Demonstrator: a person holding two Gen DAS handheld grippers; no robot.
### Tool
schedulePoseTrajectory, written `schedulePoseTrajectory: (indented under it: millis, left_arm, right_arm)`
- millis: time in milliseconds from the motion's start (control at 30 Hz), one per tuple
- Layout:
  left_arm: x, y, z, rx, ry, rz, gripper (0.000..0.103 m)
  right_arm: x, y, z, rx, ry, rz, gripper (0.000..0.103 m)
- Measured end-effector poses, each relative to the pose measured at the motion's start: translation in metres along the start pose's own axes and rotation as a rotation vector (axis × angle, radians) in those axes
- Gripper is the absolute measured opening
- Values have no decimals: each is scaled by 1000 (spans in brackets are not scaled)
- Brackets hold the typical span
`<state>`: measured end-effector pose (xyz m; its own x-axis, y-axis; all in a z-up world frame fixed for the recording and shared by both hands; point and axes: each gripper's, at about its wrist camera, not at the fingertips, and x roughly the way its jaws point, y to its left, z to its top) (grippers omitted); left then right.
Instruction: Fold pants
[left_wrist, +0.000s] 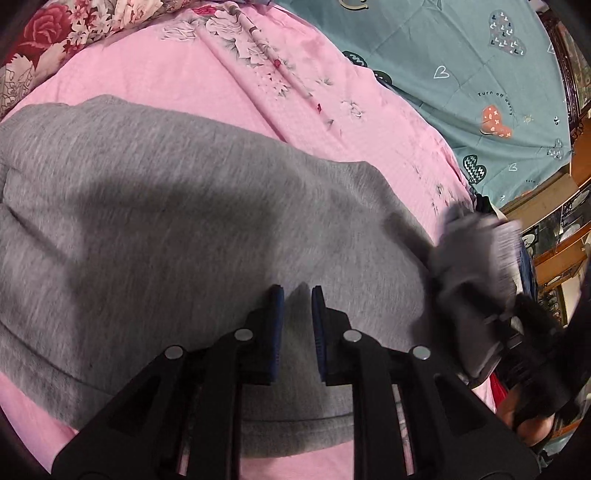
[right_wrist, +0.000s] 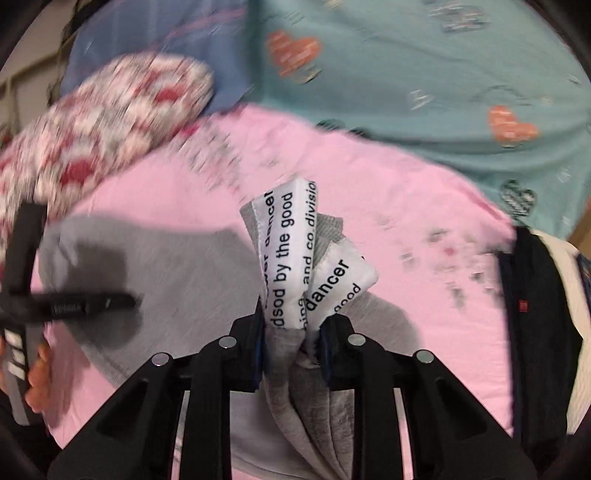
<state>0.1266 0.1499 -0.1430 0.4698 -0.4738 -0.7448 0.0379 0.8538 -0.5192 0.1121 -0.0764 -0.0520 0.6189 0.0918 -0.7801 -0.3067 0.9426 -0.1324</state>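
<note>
Grey pants (left_wrist: 177, 229) lie spread on a pink sheet (left_wrist: 155, 81). My left gripper (left_wrist: 297, 295) hovers just over the cloth near its front hem, jaws slightly apart with only flat cloth showing between them. My right gripper (right_wrist: 291, 321) is shut on a bunched end of the pants (right_wrist: 314, 387), whose white band printed with black words (right_wrist: 288, 251) sticks up past the fingertips. That held end shows blurred at the right of the left wrist view (left_wrist: 476, 258). The left gripper shows at the left of the right wrist view (right_wrist: 74, 302).
A teal quilt with hearts (left_wrist: 461, 66) lies beyond the pink sheet. A red floral pillow (right_wrist: 99, 129) sits far left. A dark garment (right_wrist: 532, 332) lies at the sheet's right edge. Wooden furniture (left_wrist: 565, 229) stands to the right.
</note>
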Motion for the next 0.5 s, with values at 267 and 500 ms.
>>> schedulePoseTrajectory:
  millis: [267,500]
  left_arm:
    - [1,2,2,-6,1,-9,16]
    - [0,3,0,-10,-1,-10,16]
  right_arm:
    - [-3,40,1,-100,86,170,55]
    - [-18,-13,48,111,47,246,2]
